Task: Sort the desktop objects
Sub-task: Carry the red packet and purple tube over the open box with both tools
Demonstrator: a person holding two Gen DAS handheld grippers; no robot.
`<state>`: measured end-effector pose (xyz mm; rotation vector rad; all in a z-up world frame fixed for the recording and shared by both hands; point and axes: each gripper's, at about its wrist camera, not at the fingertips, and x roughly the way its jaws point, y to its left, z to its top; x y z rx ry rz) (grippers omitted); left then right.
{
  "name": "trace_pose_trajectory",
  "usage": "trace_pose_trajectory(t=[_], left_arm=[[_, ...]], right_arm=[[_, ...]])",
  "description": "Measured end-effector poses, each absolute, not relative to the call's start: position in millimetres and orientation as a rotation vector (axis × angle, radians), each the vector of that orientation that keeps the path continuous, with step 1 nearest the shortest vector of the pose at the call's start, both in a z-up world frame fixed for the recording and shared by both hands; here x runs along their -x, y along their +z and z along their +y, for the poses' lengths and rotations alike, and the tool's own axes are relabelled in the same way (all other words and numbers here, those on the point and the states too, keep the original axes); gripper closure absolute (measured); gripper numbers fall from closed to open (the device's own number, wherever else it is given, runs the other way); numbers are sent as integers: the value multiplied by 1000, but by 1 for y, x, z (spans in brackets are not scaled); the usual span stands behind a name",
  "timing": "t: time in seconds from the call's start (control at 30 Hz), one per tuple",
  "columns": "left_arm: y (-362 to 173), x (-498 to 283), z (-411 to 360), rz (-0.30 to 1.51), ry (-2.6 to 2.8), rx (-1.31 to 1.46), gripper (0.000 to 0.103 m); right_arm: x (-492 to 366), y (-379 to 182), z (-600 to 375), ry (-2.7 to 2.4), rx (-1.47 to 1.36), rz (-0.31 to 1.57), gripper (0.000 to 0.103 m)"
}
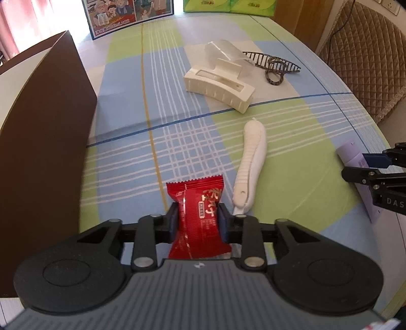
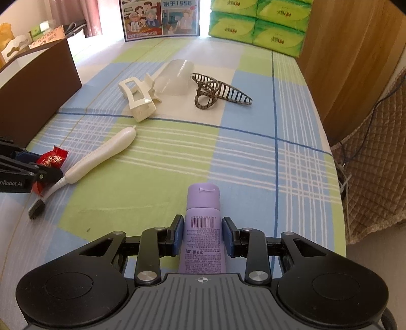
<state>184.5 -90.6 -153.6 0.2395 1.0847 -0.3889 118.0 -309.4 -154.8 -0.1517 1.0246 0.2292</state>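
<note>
My left gripper is shut on a red snack packet, low over the checked tablecloth; it also shows at the left of the right wrist view. My right gripper is shut on a purple tube with its cap pointing away; the tube shows at the right edge of the left wrist view. A white brush lies between the two grippers, bristles near the left gripper. A white hair claw, a clear cup and a striped hair clip lie farther back.
A brown box stands at the left, close beside my left gripper. A printed carton and green tissue packs stand at the table's far end. A wooden panel and a quilted chair are at the right.
</note>
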Motion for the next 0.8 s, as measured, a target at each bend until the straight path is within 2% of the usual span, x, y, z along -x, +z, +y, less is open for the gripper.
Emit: trace_pose_trajectory(t=[0.27,0.8], left_arm=[[-139,-170,-84,1065,-393,-222,80],[-84,-127,-45,944,-401,-126,80]], right_arm=[[-99,-148,-298,256,177,1056,74],[-66,-89,-259,400,70,943,74]])
